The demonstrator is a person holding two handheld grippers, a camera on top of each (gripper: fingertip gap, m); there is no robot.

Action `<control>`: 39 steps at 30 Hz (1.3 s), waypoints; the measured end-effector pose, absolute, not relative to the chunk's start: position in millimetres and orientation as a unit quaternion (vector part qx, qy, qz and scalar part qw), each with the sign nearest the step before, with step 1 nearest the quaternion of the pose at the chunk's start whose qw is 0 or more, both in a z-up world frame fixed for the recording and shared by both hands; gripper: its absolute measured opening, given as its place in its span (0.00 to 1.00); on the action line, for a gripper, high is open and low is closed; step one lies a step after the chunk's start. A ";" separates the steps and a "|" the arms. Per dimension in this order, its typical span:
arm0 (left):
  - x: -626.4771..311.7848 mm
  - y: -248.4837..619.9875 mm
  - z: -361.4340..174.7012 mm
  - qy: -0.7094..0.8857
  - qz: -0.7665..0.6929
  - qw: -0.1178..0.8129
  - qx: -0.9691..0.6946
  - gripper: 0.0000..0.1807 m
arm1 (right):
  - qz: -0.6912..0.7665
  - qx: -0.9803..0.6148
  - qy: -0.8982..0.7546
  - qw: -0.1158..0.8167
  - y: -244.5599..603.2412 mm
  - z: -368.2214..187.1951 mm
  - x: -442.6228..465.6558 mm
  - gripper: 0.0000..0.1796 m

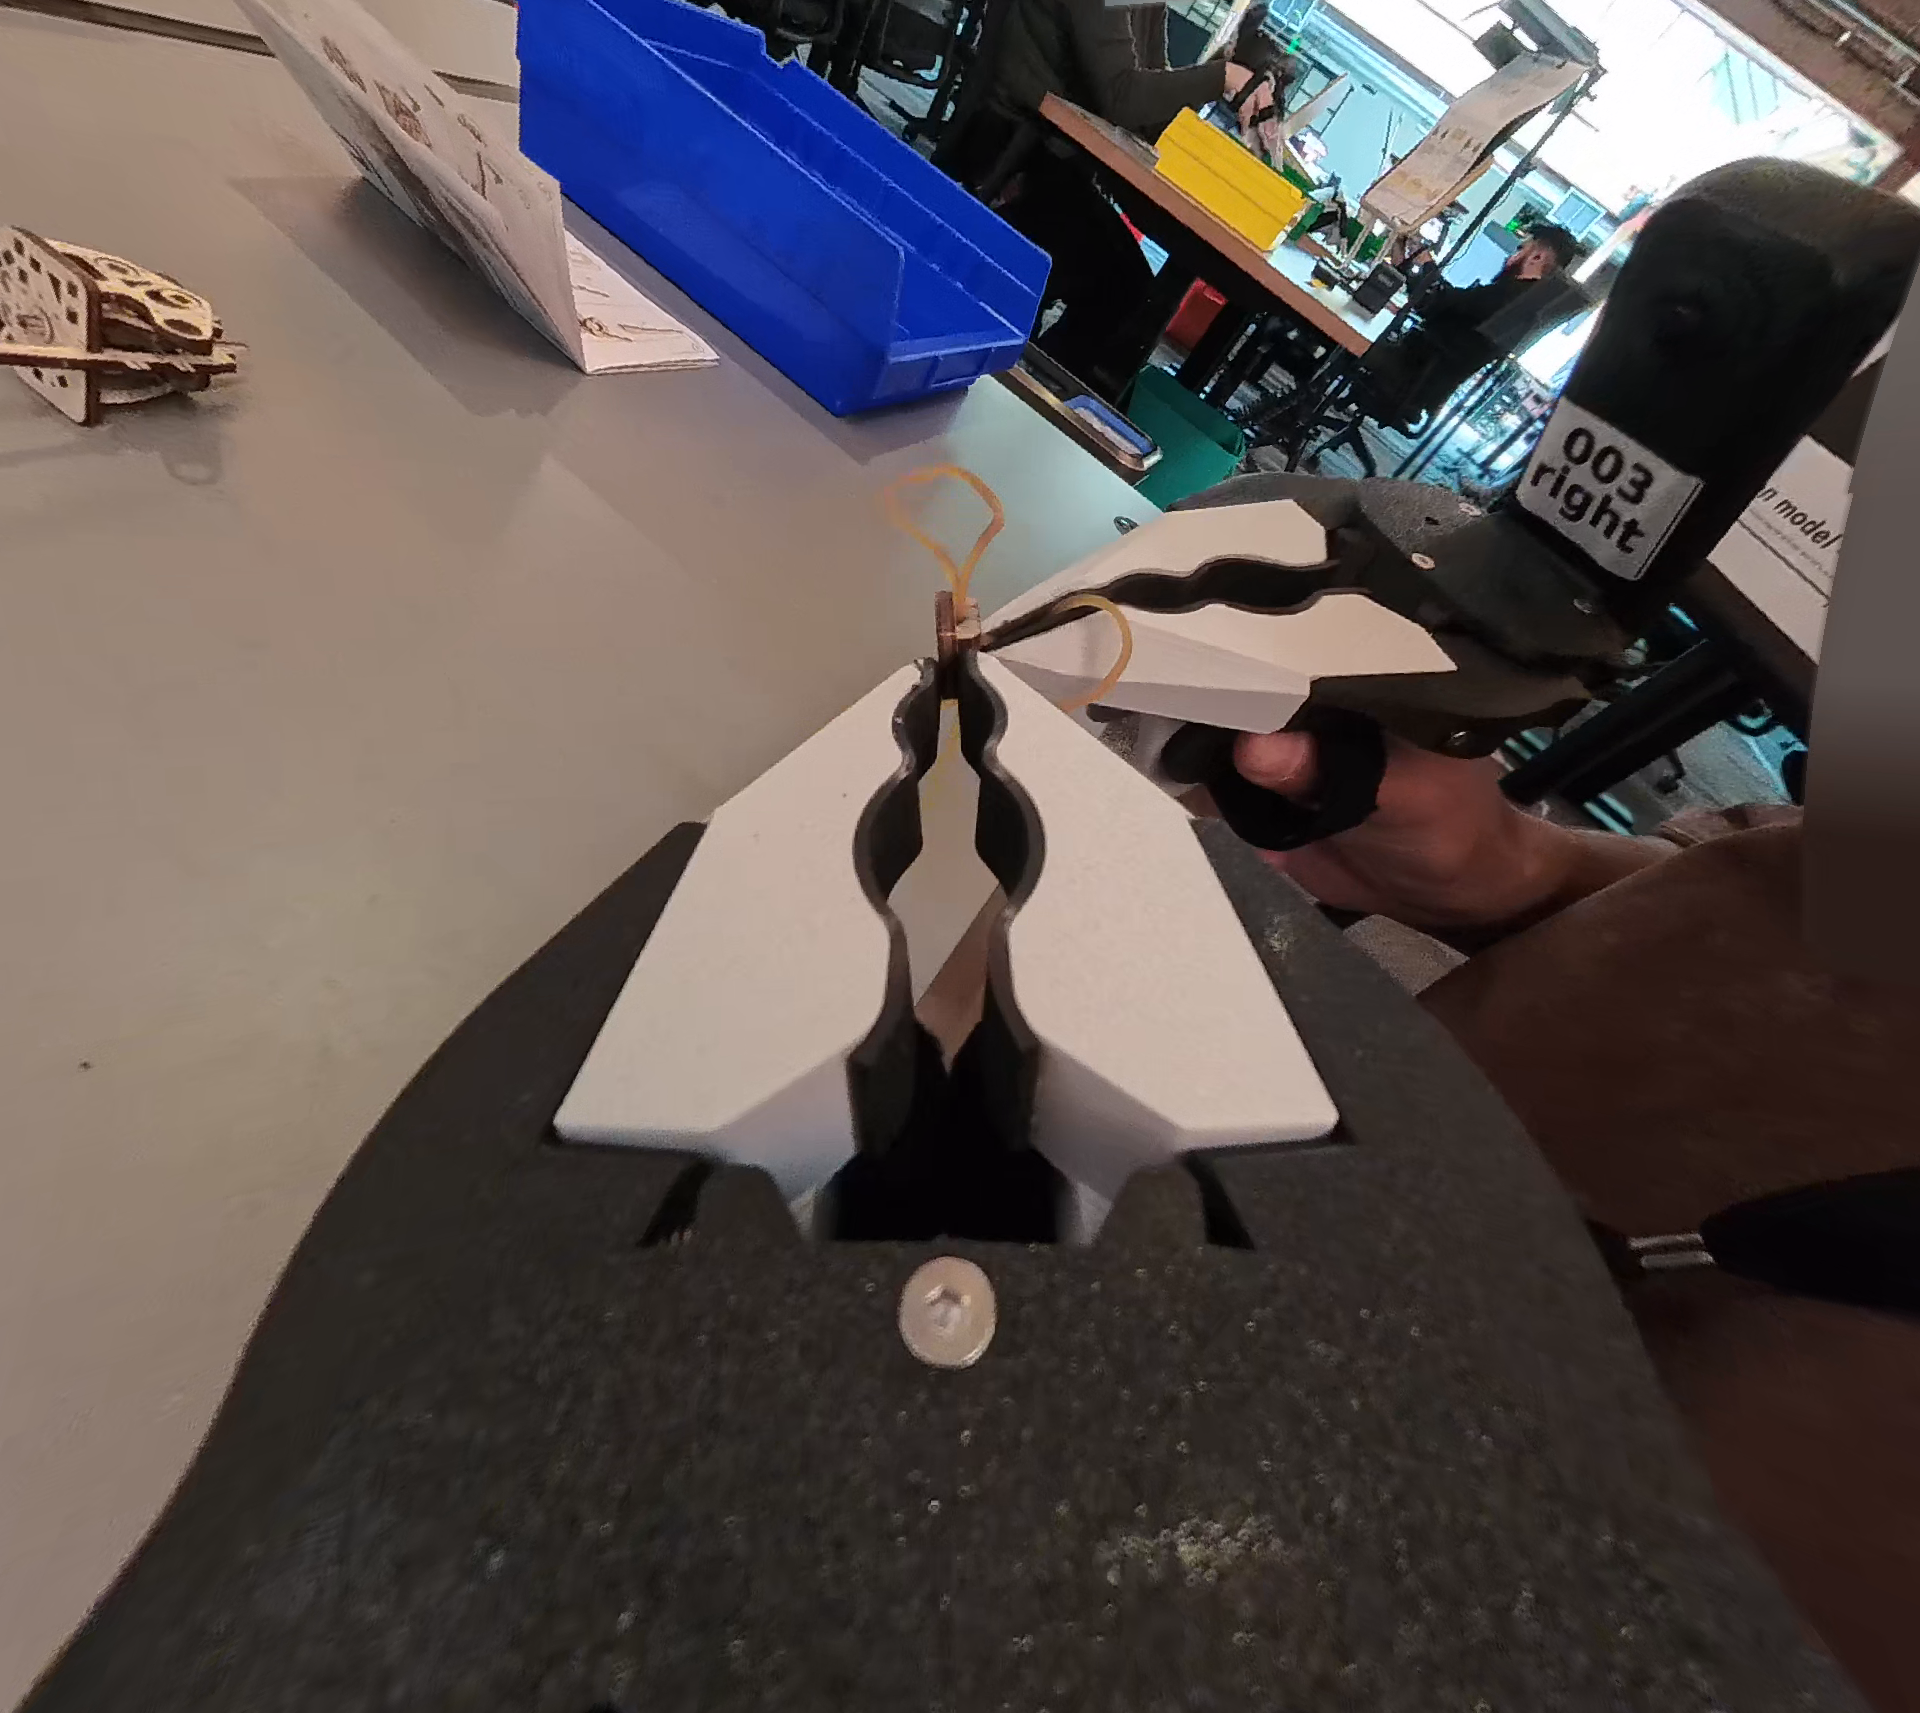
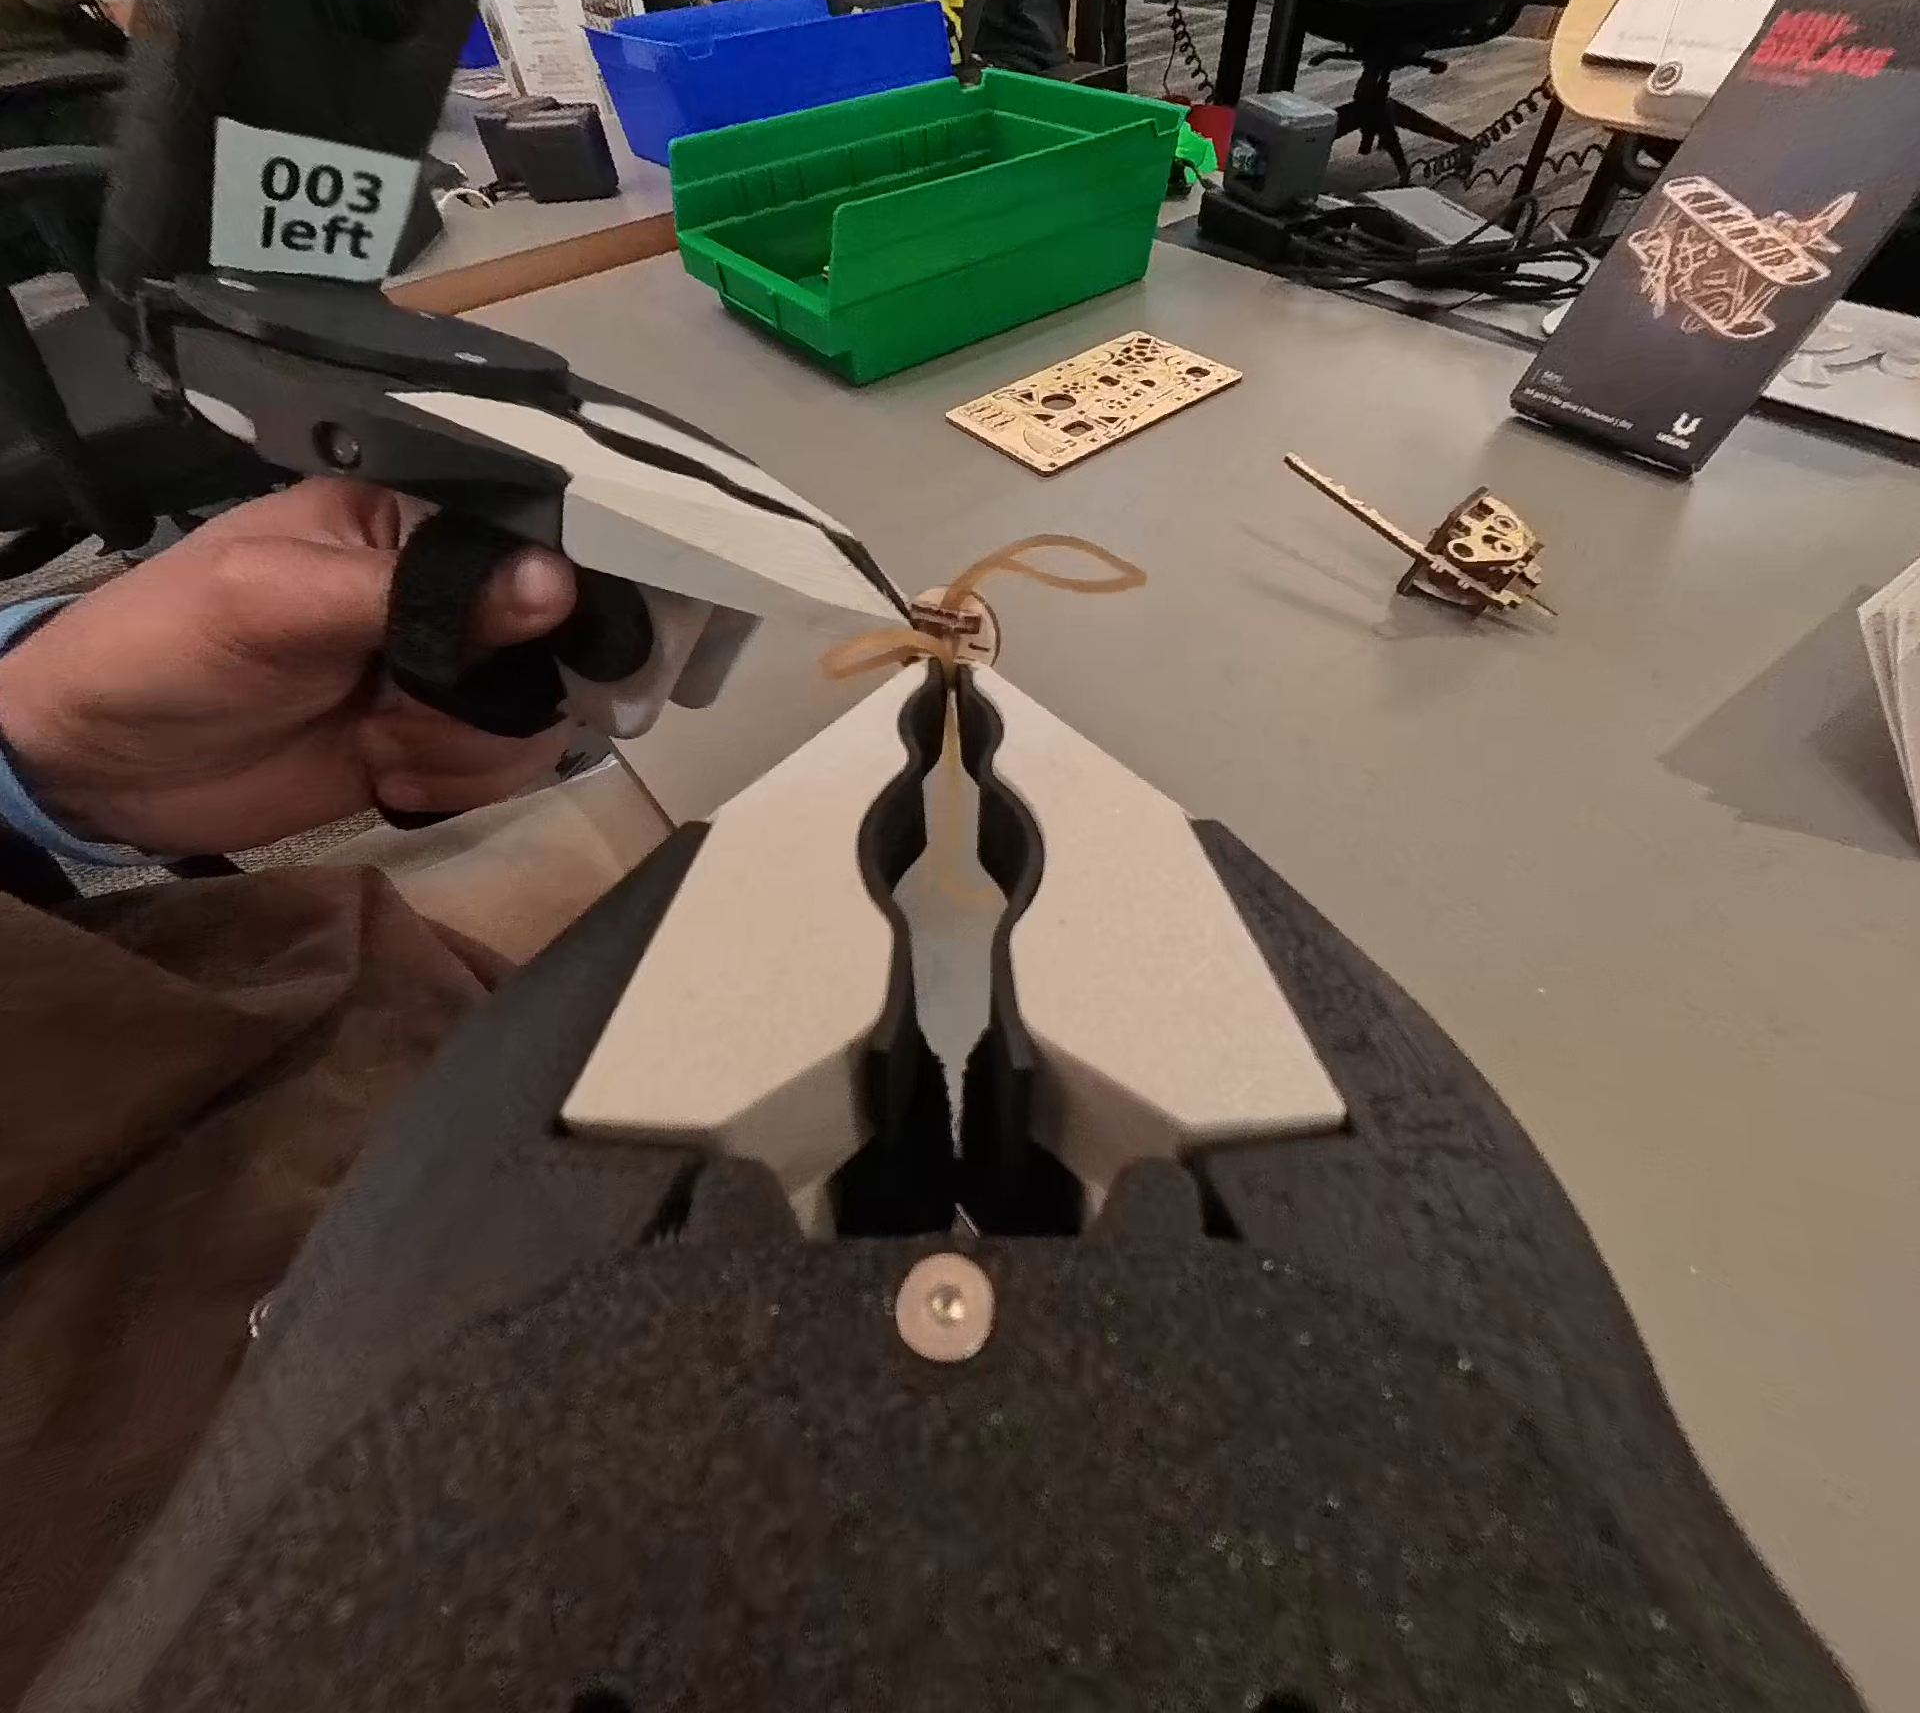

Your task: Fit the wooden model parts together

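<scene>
Landmark: small round wooden disc [image 2: 961, 624], held in the air above the grey table [image 2: 1299, 832], with a tan rubber band [image 2: 1049, 567] looped about it
Left gripper [image 2: 904, 609]: comes in from the left of the disc, fingers slanting down; jaws clenched on the disc's edge, tips pressed together
Right gripper [image 2: 951, 671]: meets the disc from the near side; jaws closed on the rubber band, whose strand runs down between the two fingers
Left hand [image 2: 312, 655]: wrapped round the grip below the left gripper, a finger through the black trigger loop
Right hand [image 1: 1392, 822]: same pose on its own grip, seen in the left wrist view to the right of the disc
Open room: bare table stretches right of and beyond the disc
Wooden sub-assembly [image 2: 1455, 551]: on the table right of the disc, well apart
Wooden parts sheet [image 2: 1091, 401]: flat on the table beyond the disc
Green bin [image 2: 914, 229]: behind the sheet, farther from the disc
Dark box [image 2: 1725, 229]: stands upright far right of the disc
Table edge: near the disc on the left gripper's side
</scene>
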State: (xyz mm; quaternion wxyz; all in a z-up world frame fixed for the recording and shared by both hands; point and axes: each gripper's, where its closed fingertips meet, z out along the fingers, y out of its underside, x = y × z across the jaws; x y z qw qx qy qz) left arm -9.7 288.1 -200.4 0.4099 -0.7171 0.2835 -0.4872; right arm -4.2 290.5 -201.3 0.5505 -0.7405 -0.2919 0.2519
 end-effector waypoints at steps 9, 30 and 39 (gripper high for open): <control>-8.0 286.2 -201.9 0.316 -0.443 0.433 -0.719 0.01 | 0.229 -0.737 -0.305 0.558 290.6 -200.6 -2.7 0.01; -3.5 279.9 -198.5 0.350 -0.416 0.454 -0.706 0.01 | 0.211 -0.717 -0.343 0.569 287.5 -195.2 0.4 0.02; -3.3 280.4 -198.4 0.339 -0.432 0.444 -0.707 0.01 | 0.185 -0.711 -0.353 0.580 288.0 -194.8 0.1 0.04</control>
